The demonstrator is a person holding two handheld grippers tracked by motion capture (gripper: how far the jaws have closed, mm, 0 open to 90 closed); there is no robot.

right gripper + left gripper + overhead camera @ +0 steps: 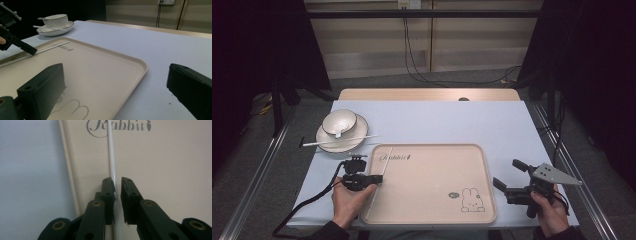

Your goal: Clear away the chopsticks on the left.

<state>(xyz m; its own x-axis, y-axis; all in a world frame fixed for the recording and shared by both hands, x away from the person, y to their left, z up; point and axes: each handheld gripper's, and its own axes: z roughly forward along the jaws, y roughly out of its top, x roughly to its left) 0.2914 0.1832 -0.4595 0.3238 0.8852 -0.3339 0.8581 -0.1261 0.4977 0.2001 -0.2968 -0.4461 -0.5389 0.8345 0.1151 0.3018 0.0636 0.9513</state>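
Observation:
A thin white chopstick (387,161) lies on the beige rabbit tray (486,170) along its left side. My left gripper (379,178) sits at the near end of it. In the left gripper view the chopstick (111,157) runs between the jaws of the left gripper (118,182); the left pad touches it, and a narrow gap shows at the right pad, so the jaws stand slightly open. My right gripper (506,172) is held at the tray's right edge, wide open with nothing between its fingers (115,82).
A white bowl (339,121) with a spoon in it stands on a plate (328,141) at the back left, with a second chopstick (314,143) lying across the plate's rim. A pale blue cloth (437,120) covers the table.

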